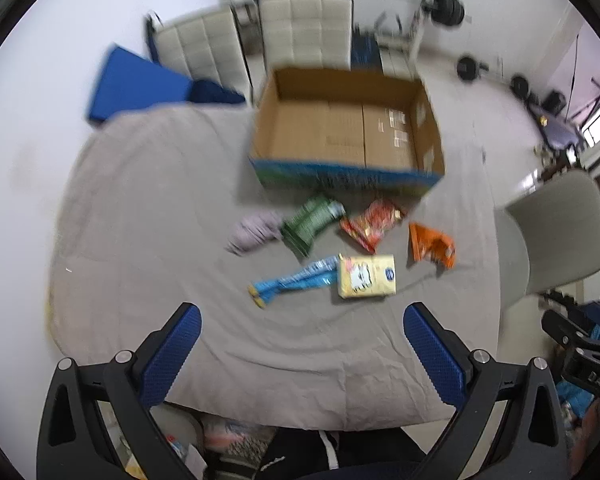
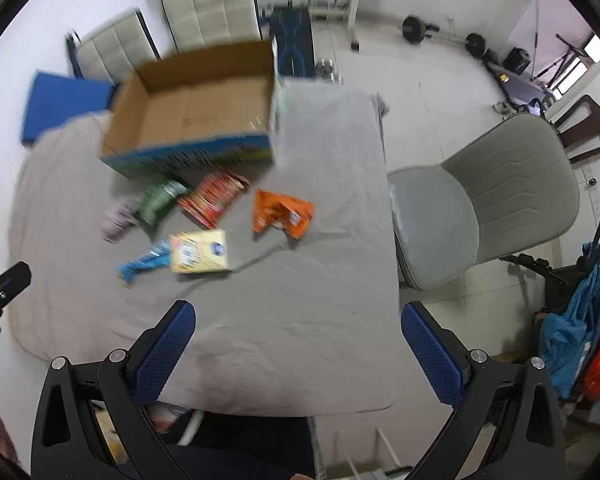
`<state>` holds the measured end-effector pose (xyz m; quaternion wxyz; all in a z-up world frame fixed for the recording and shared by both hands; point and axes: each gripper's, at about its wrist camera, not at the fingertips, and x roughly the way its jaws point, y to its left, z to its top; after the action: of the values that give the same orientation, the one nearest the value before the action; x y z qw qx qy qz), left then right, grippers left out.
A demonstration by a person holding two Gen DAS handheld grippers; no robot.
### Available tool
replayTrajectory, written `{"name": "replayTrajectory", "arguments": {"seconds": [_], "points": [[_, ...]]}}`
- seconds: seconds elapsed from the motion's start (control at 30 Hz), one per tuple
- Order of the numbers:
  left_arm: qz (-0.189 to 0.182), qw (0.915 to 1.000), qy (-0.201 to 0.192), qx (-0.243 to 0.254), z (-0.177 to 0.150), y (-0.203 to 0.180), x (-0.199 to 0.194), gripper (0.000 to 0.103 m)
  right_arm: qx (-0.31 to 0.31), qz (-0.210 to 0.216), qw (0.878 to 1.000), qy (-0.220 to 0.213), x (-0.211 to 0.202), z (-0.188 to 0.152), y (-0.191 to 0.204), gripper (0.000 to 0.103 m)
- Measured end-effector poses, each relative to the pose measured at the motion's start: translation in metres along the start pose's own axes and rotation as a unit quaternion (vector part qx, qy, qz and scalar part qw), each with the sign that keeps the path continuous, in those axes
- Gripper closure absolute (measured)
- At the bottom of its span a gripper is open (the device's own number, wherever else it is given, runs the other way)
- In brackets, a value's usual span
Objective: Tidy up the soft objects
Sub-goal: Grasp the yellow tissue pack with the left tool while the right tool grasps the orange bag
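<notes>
Blue-padded jaws of both grippers apparently wide apart, above grey cloth (image 1: 140, 240).

**Materials & finishes**

Table cloth (image 1: 148, 240): matt grey fabric, creased. Box (image 1: 340, 132): plain brown cardboard inside, printed outer wall. Snack packs, e.g. orange one (image 2: 282, 214): glossy crinkled foil/plastic. Left gripper (image 1: 302, 312) pads (image 1: 172, 356): blue textured rubber; arms black plastic w/ metal screws

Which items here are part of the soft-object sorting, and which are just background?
Job:
cardboard box
green packet
red packet
orange packet
yellow packet
blue packet
lilac bundle

Background:
grey chair
cream chairs
weight bench
blue pad
</notes>
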<state>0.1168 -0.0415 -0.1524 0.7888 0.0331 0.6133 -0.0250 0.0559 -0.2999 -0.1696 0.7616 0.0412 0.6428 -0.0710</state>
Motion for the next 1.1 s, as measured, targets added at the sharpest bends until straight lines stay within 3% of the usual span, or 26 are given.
{"name": "replayTrajectory", "arguments": {"seconds": [0.23, 0.3, 0.33, 0.37, 0.4, 0.47, 0.5, 0.53, 0.63, 0.73, 0.83, 0.87, 0.93, 1.03, 1.1], "points": [[-0.004, 0.9965, 0.077, 0.034, 0.013, -0.044, 0.097, 0.0, -0.068, 0.002, 0.995, 0.079, 0.12, 0.044, -0.009, 0.0], [-0.018, 0.9909, 0.129, 0.032, 0.015, -0.052, 0.128, 0.0, -0.07, 0.0, 0.992, 0.1, 0.148, 0.054, -0.014, 0.0], [-0.036, 0.9864, 0.161, 0.002, 0.013, -0.05, 0.144, 0.0, -0.07, -0.005, 0.992, 0.105, 0.161, 0.06, -0.017, 0.0], [-0.085, 0.9774, 0.189, -0.043, 0.012, -0.046, 0.159, 0.0, -0.069, -0.009, 0.992, 0.107, 0.171, 0.065, -0.017, 0.0], [-0.109, 0.9687, 0.209, -0.078, 0.01, -0.043, 0.17, 0.0, -0.065, -0.012, 0.992, 0.109, 0.18, 0.07, -0.018, 0.0], [-0.151, 0.9383, 0.257, -0.176, 0.004, -0.033, 0.204, 0.0, -0.053, -0.008, 0.992, 0.111, 0.194, 0.077, -0.019, 0.0], [-0.17, 0.9176, 0.273, -0.233, 0.0, -0.025, 0.221, 0.0, -0.046, -0.002, 0.993, 0.112, 0.2, 0.081, -0.019, 0.0], [-0.181, 0.9006, 0.282, -0.277, -0.004, -0.021, 0.232, 0.0, -0.04, 0.0, 0.993, 0.113, 0.205, 0.085, -0.02, 0.0], [-0.196, 0.8639, 0.294, -0.358, -0.01, -0.014, 0.255, 0.0, -0.017, 0.008, 0.993, 0.115, 0.223, 0.097, -0.018, 0.0], [-0.201, 0.8353, 0.305, -0.411, -0.01, -0.014, 0.274, 0.0, -0.009, 0.014, 0.992, 0.126, 0.238, 0.107, -0.012, 0.0], [-0.193, 0.8165, 0.309, -0.448, -0.008, -0.013, 0.289, 0.0, -0.022, 0.023, 0.991, 0.132, 0.251, 0.116, -0.002, 0.0], [-0.185, 0.8143, 0.31, -0.454, -0.007, -0.013, 0.294, 0.0, -0.035, 0.022, 0.99, 0.134, 0.254, 0.119, 0.002, 0.0], [-0.159, 0.8236, 0.311, -0.447, -0.004, -0.015, 0.304, 0.004, -0.08, 0.015, 0.987, 0.139, 0.259, 0.121, 0.013, 0.0], [-0.145, 0.8485, 0.296, -0.414, 0.001, -0.021, 0.306, 0.015, -0.153, -0.003, 0.978, 0.143, 0.265, 0.122, 0.028, 0.0], [-0.128, 0.8734, 0.288, -0.371, 0.008, -0.028, 0.301, 0.02, -0.206, -0.016, 0.968, 0.141, 0.269, 0.121, 0.038, 0.0]]}}
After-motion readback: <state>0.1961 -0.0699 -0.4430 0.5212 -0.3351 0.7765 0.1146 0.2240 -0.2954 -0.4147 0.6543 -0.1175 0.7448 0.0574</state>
